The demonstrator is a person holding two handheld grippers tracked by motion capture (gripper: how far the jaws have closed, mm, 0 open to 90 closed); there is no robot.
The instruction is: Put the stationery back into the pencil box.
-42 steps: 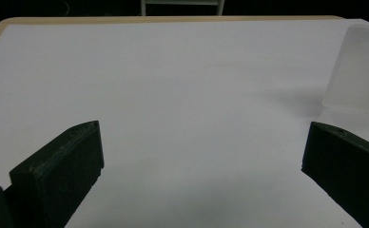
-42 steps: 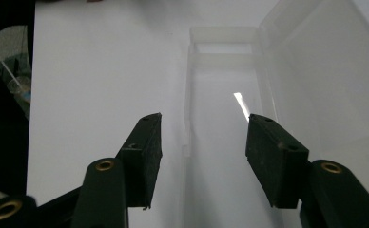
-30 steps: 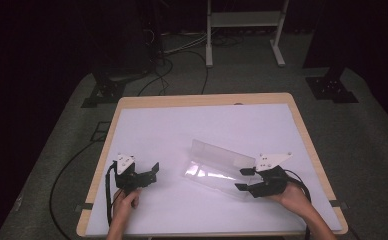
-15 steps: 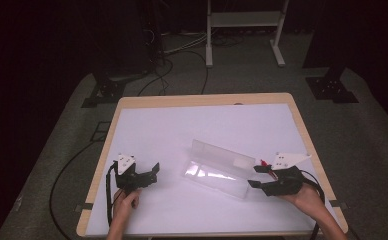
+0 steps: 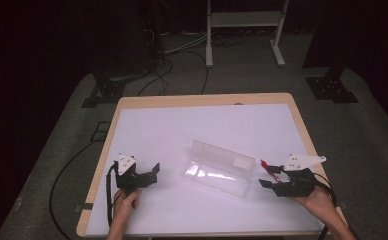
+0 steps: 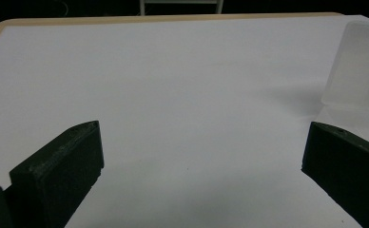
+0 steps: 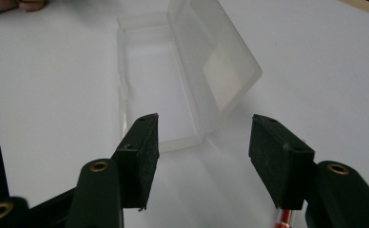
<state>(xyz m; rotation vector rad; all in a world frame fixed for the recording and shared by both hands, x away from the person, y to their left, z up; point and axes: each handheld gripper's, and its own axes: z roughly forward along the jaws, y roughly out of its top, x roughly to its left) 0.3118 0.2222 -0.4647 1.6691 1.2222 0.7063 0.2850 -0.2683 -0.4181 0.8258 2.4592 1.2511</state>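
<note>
On the white table (image 5: 192, 125), mid-right: clear plastic case (image 5: 217, 167), lid up | right gripper (image 5: 269, 176) near its end, jaws wide, empty (red pen (image 5: 269, 166) beside it) | left gripper (image 5: 152, 174) well apart, jaws wide, empty

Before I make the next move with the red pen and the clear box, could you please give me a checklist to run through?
1. Clear box open: ok, lid raised.
2. Box interior free: ok, nothing inside.
3. Right gripper ready: ok, jaws open, holding nothing.
4. Red pen outside the box, beside the right gripper: ok.
5. Left gripper apart from the box: ok, jaws open.
6. Pen capped: cannot tell.
</note>
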